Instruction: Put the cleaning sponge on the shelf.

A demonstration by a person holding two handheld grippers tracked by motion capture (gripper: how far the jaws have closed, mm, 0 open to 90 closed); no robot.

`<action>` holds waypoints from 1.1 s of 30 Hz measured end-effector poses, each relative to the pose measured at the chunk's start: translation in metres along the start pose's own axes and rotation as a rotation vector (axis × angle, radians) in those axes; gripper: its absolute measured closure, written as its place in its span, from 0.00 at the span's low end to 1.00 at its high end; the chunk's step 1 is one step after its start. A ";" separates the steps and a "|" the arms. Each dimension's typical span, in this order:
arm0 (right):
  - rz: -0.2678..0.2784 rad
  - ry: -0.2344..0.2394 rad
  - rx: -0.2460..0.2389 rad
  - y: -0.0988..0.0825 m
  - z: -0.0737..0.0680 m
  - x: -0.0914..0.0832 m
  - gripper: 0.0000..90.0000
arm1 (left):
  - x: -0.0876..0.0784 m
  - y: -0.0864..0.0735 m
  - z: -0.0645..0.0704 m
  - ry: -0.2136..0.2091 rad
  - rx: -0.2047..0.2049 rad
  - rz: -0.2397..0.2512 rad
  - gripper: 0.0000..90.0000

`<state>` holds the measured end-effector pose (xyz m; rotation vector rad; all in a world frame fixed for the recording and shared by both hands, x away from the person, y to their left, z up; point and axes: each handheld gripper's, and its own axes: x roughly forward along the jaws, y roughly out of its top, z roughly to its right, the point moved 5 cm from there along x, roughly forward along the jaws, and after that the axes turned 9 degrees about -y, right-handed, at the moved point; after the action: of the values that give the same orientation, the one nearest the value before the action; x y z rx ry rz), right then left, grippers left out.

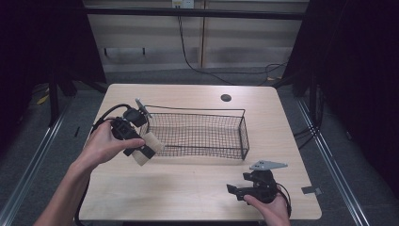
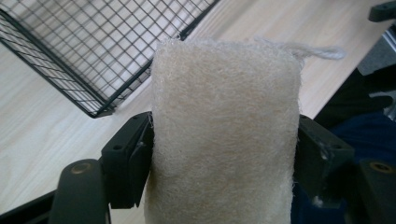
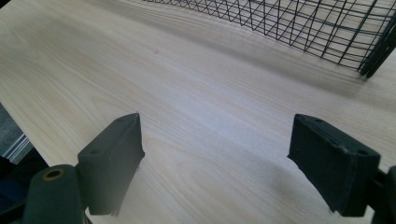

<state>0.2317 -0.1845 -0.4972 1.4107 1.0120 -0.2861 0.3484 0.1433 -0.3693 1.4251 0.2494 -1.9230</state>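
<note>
Cream fibrous loofah pad [image 2: 224, 135], oblong, string loop at end, held above table just beside basket corner.

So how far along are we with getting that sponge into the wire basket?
Done: the left gripper is shut on the cream sponge, held off the table at the basket's left end. In hand: carrying it toward the wire basket, which looks to have nothing in it. Left: move it over the rim and let go inside. The right gripper is open above bare table near the front edge.
</note>
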 end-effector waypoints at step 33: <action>-0.008 -0.007 -0.006 -0.001 -0.001 0.001 0.19 | 0.006 0.052 -0.027 0.003 -0.285 0.111 0.32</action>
<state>0.2307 -0.1837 -0.4983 1.3993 1.0127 -0.2936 0.4021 0.1180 -0.3711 1.2270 0.4193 -1.7186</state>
